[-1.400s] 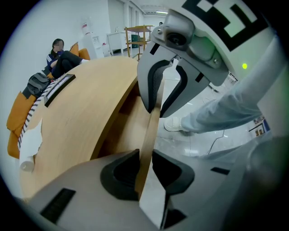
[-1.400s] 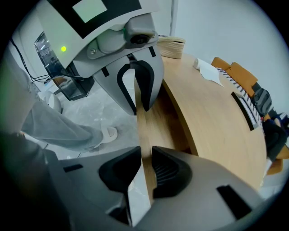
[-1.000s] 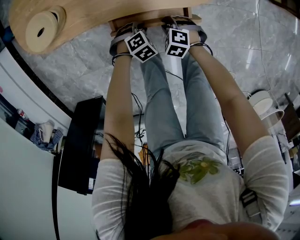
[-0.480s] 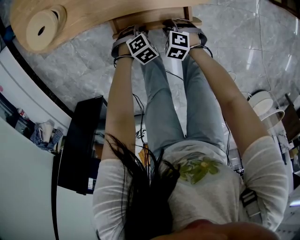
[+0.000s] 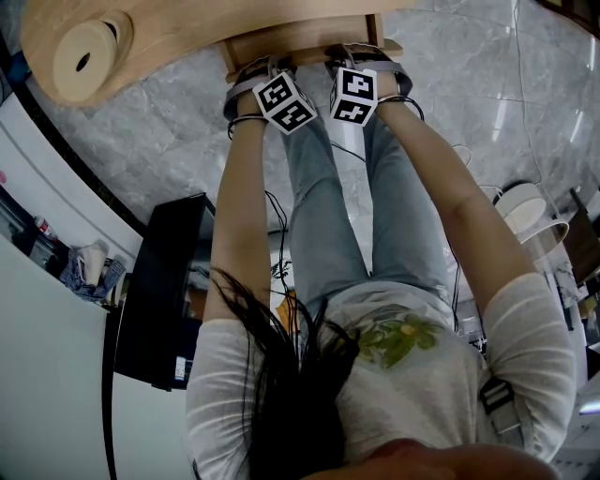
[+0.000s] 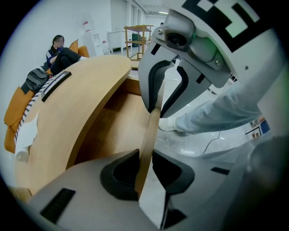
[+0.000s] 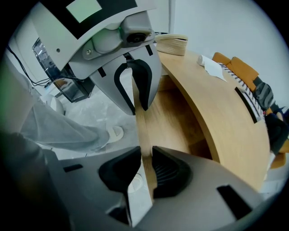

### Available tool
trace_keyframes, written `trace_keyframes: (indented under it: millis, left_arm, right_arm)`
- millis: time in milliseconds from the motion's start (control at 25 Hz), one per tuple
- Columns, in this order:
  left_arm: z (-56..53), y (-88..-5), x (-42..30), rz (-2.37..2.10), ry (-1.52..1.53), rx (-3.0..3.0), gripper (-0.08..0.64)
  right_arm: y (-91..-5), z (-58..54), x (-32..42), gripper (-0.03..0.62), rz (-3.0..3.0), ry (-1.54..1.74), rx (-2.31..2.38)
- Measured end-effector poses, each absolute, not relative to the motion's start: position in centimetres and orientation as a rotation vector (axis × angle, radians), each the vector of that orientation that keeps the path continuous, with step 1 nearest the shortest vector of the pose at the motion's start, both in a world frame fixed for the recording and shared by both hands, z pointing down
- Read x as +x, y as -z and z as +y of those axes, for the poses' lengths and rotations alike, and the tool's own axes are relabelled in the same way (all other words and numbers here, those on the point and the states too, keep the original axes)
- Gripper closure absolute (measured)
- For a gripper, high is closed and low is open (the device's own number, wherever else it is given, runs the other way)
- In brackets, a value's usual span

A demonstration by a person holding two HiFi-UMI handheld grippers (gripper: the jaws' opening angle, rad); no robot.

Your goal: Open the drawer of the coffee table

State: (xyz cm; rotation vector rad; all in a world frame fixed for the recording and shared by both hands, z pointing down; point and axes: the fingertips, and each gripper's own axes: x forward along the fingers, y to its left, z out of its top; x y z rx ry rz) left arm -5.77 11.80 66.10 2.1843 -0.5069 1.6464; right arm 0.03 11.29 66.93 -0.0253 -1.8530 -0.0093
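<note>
Both grippers have edged slightly toward the person over the past second, and a little more of the drawer now shows from beneath the curved top of the coffee table. Seen from the room, the person bends steeply over the table with arms stretched down, each gripper pointing almost straight at the marble floor. The left gripper has its dark pads pinching the thin wooden drawer front, and the right gripper clamps the same board just beside it, so the two grips sit near each other along one edge. That board runs sideways across both hands, its long axis square to the person's legs, while the drawer's open box lies on the far side, partly tucked under the tabletop. Neither hand is nearer; they share the load evenly. By the look of it, the drawer is partly out, and further travel would call for a straight, level pull back toward the person's feet, with both hands kept in step so the board does not twist.
</note>
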Motion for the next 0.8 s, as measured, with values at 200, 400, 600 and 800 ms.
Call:
trace_keyframes:
  millis: [200, 400, 600, 800]
  left_arm:
    - [11.7, -66.3, -5.7, -0.519, -1.647, 2.185, 0.462]
    - [12.4, -66.0, -5.6, -0.494, -1.657, 2.184, 0.463]
    - [12.4, -66.1, -5.6, -0.504, -1.665, 2.183, 0.463]
    - [12.9, -66.1, -5.4, -0.477, -1.655, 2.182, 0.463]
  right_arm:
    - [-67.0, 11.2, 0.0, 0.511, -1.851, 0.001, -0.020]
    - [-66.3, 12.0, 0.0, 0.512, -1.851, 0.001, -0.047]
    - [-66.5, 12.1, 0.1, 0.512, -1.851, 0.005, -0.037]
    - [-66.7, 12.5, 0.3, 0.512, -1.842, -0.001, -0.039]
